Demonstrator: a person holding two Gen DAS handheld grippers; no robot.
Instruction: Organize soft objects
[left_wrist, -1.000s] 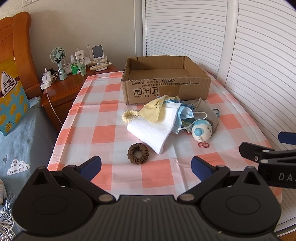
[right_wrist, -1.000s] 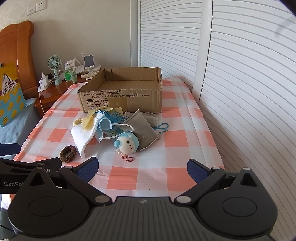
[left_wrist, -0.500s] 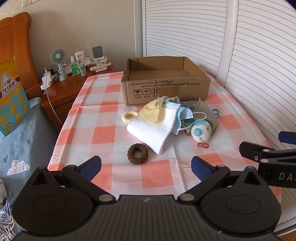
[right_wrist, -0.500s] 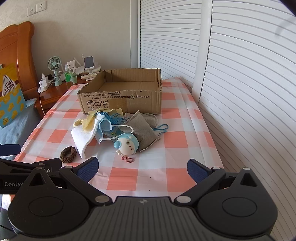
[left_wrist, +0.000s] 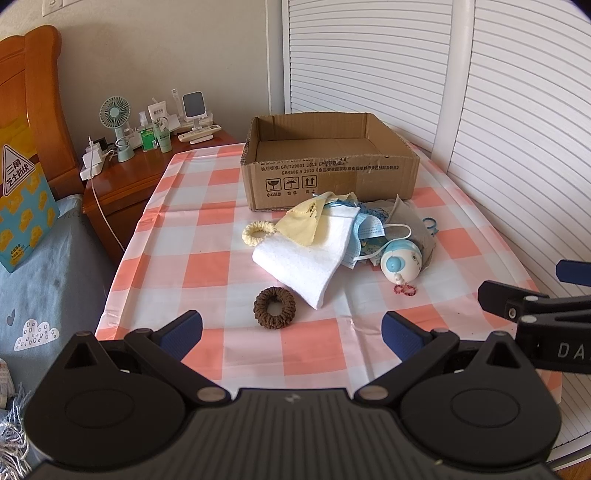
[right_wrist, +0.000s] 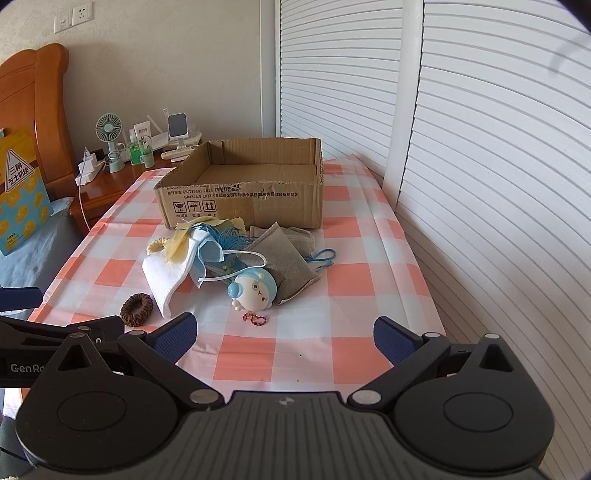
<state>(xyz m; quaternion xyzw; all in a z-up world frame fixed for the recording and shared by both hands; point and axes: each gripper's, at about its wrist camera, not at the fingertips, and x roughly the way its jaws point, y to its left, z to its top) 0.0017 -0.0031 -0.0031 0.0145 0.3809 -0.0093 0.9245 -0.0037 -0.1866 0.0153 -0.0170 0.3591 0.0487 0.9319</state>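
Note:
A pile of soft things lies on the checked tablecloth (left_wrist: 207, 266) in front of an open, empty cardboard box (left_wrist: 328, 158): a white folded cloth (left_wrist: 306, 258), a yellow cloth (left_wrist: 303, 225), a blue face mask (left_wrist: 365, 236), a grey pouch (right_wrist: 284, 258), a cream scrunchie (left_wrist: 256, 232), a blue-and-white round plush toy (left_wrist: 400, 262) and, apart, a brown scrunchie (left_wrist: 274, 307). My left gripper (left_wrist: 291, 332) is open and empty, just short of the brown scrunchie. My right gripper (right_wrist: 284, 336) is open and empty, short of the plush toy (right_wrist: 256, 288).
A wooden nightstand (left_wrist: 147, 166) with a small fan (left_wrist: 116, 125), bottles and chargers stands at the back left. A bed with a blue sheet (left_wrist: 40, 288) runs along the left. White louvred doors (right_wrist: 480, 184) close off the right side.
Both grippers have edged slightly forward toward the pile. Nothing on the table has moved.

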